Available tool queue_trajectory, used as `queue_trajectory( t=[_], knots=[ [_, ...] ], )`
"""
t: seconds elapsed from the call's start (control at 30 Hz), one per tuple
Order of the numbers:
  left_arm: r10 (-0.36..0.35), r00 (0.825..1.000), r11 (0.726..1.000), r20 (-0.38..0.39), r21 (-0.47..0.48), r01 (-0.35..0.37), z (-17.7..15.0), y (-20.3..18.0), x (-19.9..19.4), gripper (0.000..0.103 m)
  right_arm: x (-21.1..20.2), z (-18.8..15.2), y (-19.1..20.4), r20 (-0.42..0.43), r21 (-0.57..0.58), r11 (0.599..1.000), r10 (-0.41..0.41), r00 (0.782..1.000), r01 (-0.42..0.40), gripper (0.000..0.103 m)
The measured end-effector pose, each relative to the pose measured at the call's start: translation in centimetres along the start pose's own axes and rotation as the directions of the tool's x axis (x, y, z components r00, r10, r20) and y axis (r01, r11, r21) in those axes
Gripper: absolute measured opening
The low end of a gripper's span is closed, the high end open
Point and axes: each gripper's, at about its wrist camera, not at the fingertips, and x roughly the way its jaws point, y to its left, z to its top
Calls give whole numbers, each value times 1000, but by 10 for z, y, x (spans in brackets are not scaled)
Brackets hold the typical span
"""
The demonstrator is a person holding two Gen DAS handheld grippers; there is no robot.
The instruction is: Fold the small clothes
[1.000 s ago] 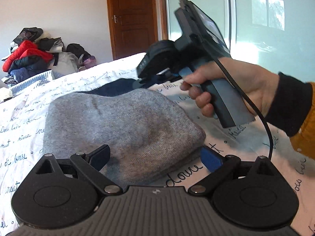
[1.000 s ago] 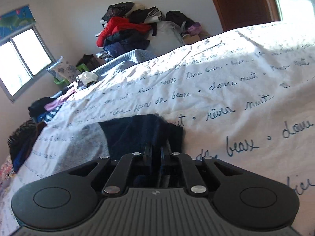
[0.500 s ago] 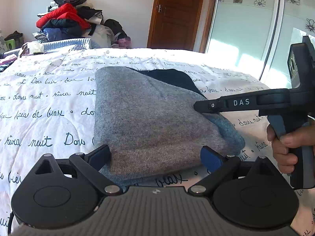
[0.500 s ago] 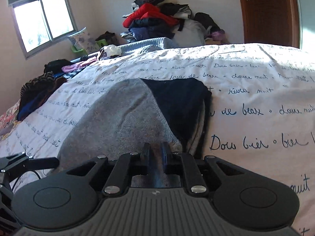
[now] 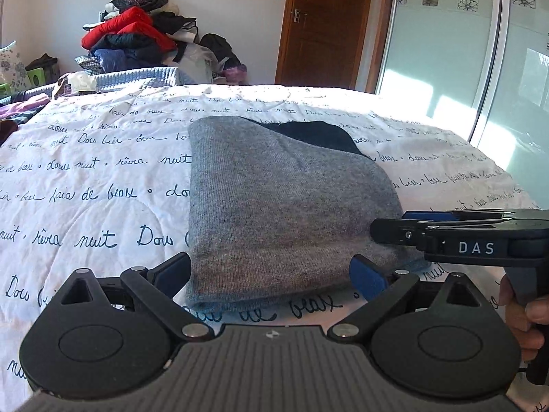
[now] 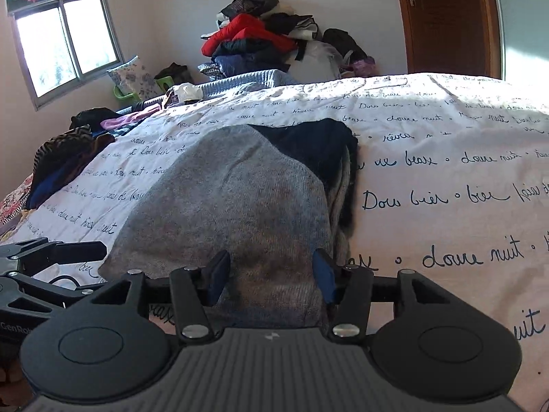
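We see a white bedspread printed with dark blue script (image 5: 103,178) filling both views. A folded grey knit garment with a dark navy layer beneath (image 5: 281,199) lies at centre frame. Our left gripper (image 5: 271,274) spreads its jaws wide at the garment's near edge. Our right gripper (image 6: 271,274) holds its jaws apart, empty, over the grey fold.

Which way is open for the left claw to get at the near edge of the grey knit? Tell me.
Probably straight ahead, yes. The left claw is open, with the folded grey knit lying flat on the bedspread right between its fingers. The right claw sits off at the knit's right corner, not across that path.
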Motion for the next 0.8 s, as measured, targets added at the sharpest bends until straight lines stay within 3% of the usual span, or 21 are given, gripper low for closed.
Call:
queue_trajectory(
  t=[0.13, 0.23, 0.6, 0.73, 0.8],
  knots=[
    [16, 1000, 1000, 5, -3, -16, -1, 2, -4, 97, -6, -5, 3, -2, -5, 1000, -20, 1000, 20, 53],
    [26, 1000, 1000, 4, -3, -26, -4, 1, -6, 97, -13, -11, 4, -3, 16, 1000, -23, 1000, 23, 62],
    [82, 997, 997, -16, -13, -82, -15, 4, -14, 97, -30, -32, 6, -37, 32, 999, -27, 999, 28, 69],
    [84, 996, 995, 32, -47, -83, -15, 15, -29, 97, -40, -33, 5, -27, 34, 999, -5, 1000, 6, 70],
    [76, 996, 995, 51, -67, -72, -7, 23, -32, 97, -42, -27, -3, 2, 69, 997, 16, 1000, -16, 76]
  ],
)
